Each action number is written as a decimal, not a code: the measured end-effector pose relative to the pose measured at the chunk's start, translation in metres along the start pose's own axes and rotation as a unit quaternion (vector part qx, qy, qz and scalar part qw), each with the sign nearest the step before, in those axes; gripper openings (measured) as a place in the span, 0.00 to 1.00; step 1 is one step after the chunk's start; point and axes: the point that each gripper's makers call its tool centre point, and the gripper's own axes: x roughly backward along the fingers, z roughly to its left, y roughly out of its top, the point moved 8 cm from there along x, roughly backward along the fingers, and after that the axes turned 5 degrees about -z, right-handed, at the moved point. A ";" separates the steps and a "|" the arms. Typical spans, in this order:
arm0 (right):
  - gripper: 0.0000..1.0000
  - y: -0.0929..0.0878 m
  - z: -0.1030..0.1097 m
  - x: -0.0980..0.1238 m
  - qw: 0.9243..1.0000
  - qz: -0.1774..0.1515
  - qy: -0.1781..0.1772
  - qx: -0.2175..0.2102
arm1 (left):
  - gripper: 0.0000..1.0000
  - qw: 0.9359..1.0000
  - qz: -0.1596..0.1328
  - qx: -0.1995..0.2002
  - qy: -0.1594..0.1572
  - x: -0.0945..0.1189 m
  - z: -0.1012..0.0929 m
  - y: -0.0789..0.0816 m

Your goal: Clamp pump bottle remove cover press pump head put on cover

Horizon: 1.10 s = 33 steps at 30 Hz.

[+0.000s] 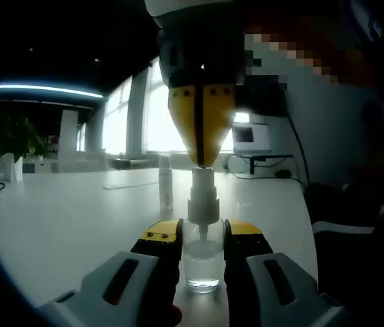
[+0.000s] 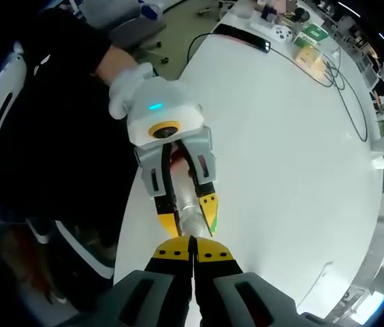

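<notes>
A clear pump bottle [image 1: 202, 262] stands upright on the white table [image 1: 56, 211], and my left gripper [image 1: 202, 235] is shut on its body just below the collar. From straight above, my right gripper [image 1: 202, 162] comes down with its yellow jaws together, tips touching the top of the white pump head [image 1: 203, 178]. A slim clear cover [image 1: 166, 182] stands on the table behind the bottle, a little to the left. In the right gripper view my right gripper [image 2: 193, 251] is shut over the bottle [image 2: 192, 223], which the left gripper [image 2: 188, 216] clamps near the table [image 2: 280, 136] edge.
A small screen [image 1: 250, 136] and cables [image 1: 260, 174] sit at the table's far right; a potted plant [image 1: 15, 139] is far left. A black cable [image 2: 294, 61] and small boxes [image 2: 301, 34] lie at the far end. A person's gloved hand [image 2: 127, 88] holds the left gripper.
</notes>
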 end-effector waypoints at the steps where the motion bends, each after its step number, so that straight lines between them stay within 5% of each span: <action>1: 0.00 0.000 0.000 0.000 1.000 0.000 0.000 -0.001 | 0.15 1.000 0.000 0.000 0.000 0.000 0.000 0.000; 33: 0.00 0.000 0.001 -0.007 1.000 0.009 0.003 -0.002 | 0.15 1.000 0.000 0.000 0.000 0.000 0.001 0.000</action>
